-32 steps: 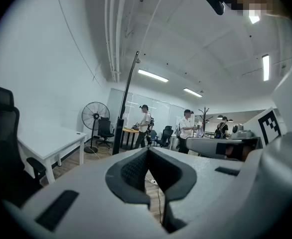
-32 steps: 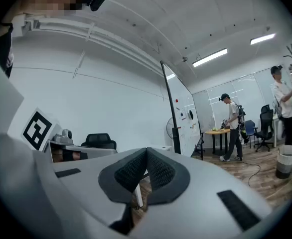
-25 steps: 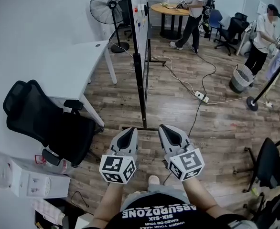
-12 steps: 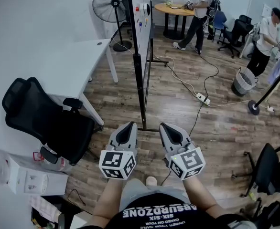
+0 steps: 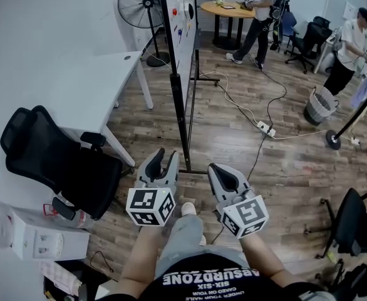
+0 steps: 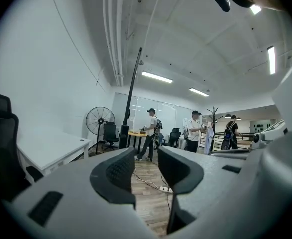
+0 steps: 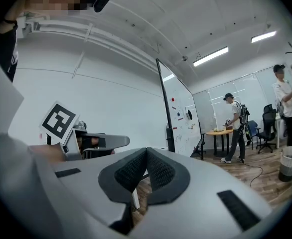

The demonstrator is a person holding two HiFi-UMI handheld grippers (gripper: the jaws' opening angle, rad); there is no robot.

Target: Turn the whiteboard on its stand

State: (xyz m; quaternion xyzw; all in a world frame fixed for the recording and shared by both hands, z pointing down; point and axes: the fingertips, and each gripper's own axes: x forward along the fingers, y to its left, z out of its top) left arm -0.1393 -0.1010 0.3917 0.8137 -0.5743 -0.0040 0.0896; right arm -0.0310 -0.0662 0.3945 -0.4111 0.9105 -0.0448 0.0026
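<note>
The whiteboard [image 5: 185, 17] stands edge-on to me on its black stand, its near post [image 5: 177, 93] running down to the floor bar [image 5: 196, 169]. My left gripper [image 5: 163, 160] is held just short of the post's foot. Its jaws have just been opening and stand apart with nothing between them. In the left gripper view the left gripper [image 6: 146, 164] points past the post [image 6: 131, 98]. My right gripper [image 5: 220, 173] sits to the right of the post, shut and empty. In the right gripper view the right gripper [image 7: 147, 158] faces the board's written side [image 7: 181, 118].
A black office chair [image 5: 52, 162] and a white desk [image 5: 89, 86] stand left of the board. A floor fan [image 5: 136, 5] is behind them. A power strip with cables [image 5: 263, 128] lies on the floor to the right. Two people, a round table [image 5: 224, 10] and a bin [image 5: 320, 104] are at the back.
The left gripper's jaws have opened and it has moved forward towards the post. The right gripper has edged forward, still shut. A shoe now shows below the grippers.
</note>
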